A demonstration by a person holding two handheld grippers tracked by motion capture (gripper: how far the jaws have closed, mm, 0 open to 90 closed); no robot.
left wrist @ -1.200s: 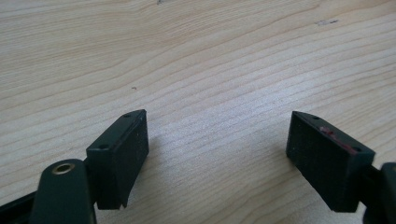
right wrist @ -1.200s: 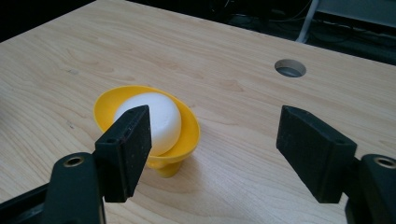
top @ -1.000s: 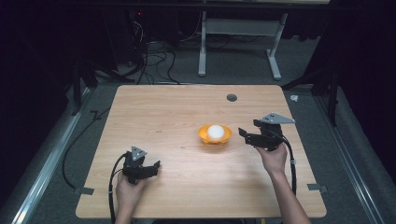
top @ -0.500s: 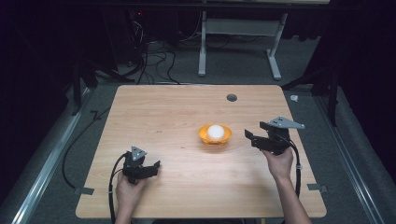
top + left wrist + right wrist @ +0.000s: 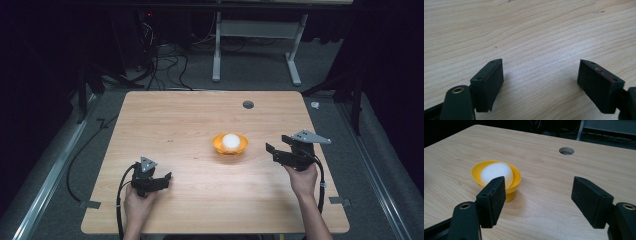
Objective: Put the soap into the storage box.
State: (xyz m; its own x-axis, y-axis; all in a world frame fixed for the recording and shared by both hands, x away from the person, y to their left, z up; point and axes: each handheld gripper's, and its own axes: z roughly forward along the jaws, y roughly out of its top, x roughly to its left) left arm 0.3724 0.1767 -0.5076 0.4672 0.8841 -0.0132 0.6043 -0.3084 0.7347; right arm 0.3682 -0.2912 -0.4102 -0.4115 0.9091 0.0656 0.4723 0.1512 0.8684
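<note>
At the near edge of the worktop (image 5: 190,120), the left tool (image 5: 167,176) sat low on the wood in the person's left hand (image 5: 136,205), its cable looping off the near left side. In the left gripper view its 2 jaws stood spread with bare wood grain between them, pinching nothing. Farther in and toward the right edge, the right hand (image 5: 301,180) held the right tool (image 5: 271,152) above the wood, its jaws pointing left toward the middle of the worktop. Its jaws had just been closing a little, yet in the right gripper view they stood apart with nothing between them and no pad on anything. Just beyond that tool, near the middle of the worktop, stood the yellow cup (image 5: 229,145), upright, with the white egg (image 5: 230,140) resting in it. In the right gripper view the cup (image 5: 512,187) showed past the left jaw, apart from the tool, and the egg (image 5: 495,172) filled its bowl. Beyond them, near the far edge, was a round hole (image 5: 248,104) in the worktop. Behind the worktop, cables (image 5: 160,70) lay on the floor beside a white frame (image 5: 217,50).
</note>
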